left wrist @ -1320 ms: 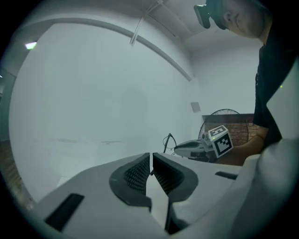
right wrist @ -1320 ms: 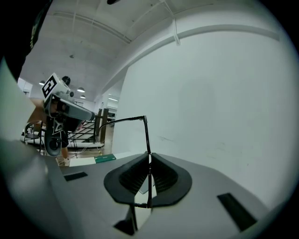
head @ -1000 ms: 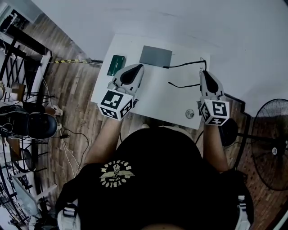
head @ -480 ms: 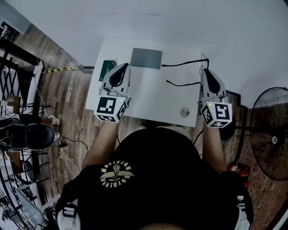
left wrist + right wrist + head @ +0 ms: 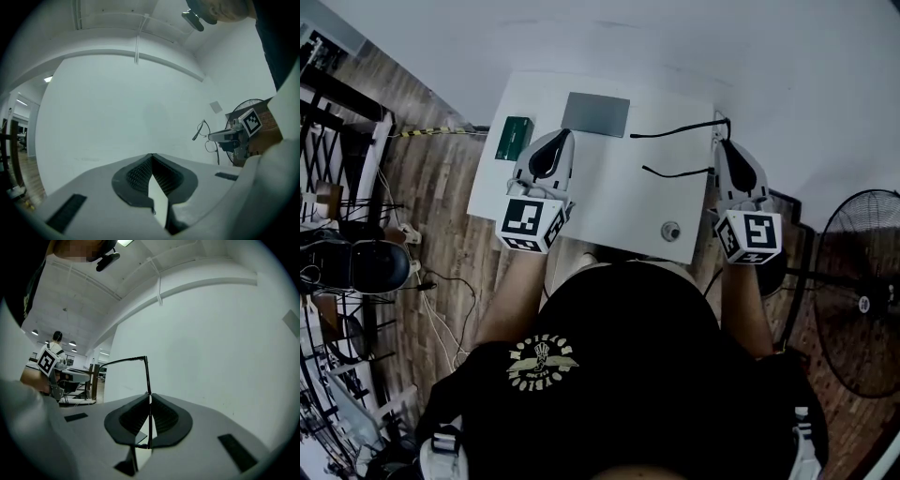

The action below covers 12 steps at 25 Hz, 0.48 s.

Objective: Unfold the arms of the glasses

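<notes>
**Glasses (image 5: 675,172) pinched in my right gripper, left gripper standing by**

A green box (image 5: 514,138) lies at the far left corner of the white table (image 5: 609,206), out of the working area.

Next to it my left gripper (image 5: 555,141) points level across the table. Its jaws are pressed together with nothing between them. I judge that I keep it free so it can work on an arm while the other side holds the frame steady.

A grey pad (image 5: 596,114) lies flat at the table's back edge, between the two grippers and untouched.

The glasses show as thin dark lines above the table's right half, reaching from my right gripper toward the left one. A small round object (image 5: 671,230) sits near the front edge below them.

My right gripper (image 5: 722,147) is clamped on the thin frame. In its own view a dark bar rises from between the jaws and bends leftward at a corner. Holding by that end leaves the rest of the glasses clear to swing. I cannot tell whether both arms are fully open.

A fan (image 5: 862,305) stands on the floor at far right.
</notes>
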{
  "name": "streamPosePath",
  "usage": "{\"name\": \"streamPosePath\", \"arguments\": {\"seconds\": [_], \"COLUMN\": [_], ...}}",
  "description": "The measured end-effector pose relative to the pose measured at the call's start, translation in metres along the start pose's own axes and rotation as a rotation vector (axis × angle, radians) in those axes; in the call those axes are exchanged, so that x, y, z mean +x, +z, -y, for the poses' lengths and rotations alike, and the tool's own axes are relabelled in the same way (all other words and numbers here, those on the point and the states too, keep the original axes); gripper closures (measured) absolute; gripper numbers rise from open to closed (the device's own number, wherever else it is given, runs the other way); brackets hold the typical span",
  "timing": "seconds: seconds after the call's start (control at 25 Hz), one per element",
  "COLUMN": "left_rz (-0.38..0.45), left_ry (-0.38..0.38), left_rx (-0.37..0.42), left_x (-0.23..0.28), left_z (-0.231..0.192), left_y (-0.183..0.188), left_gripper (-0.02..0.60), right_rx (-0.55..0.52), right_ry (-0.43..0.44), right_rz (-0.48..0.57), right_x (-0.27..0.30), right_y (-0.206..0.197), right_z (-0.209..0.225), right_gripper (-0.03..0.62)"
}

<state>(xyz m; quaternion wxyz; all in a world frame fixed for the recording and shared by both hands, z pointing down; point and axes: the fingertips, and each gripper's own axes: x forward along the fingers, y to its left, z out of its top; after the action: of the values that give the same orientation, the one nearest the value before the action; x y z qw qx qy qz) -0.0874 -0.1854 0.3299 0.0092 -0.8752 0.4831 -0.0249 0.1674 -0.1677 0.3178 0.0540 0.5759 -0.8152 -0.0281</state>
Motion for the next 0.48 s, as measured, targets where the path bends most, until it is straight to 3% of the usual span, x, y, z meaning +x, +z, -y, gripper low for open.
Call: {"name": "streamPosePath", "arguments": {"seconds": [0.48], "left_rz": [-0.036], "left_ry": [0.086], "left_rx": [0.019], "left_x": [-0.001], "left_z": [0.061], "left_y": [0.032], "left_gripper": [0.575], "right_rx": [0.022], "right_ry": [0.167], "right_rz": [-0.012], "right_x": [0.001], "right_y": [-0.002], "right_z": [0.032], "right_gripper": [0.576]}}
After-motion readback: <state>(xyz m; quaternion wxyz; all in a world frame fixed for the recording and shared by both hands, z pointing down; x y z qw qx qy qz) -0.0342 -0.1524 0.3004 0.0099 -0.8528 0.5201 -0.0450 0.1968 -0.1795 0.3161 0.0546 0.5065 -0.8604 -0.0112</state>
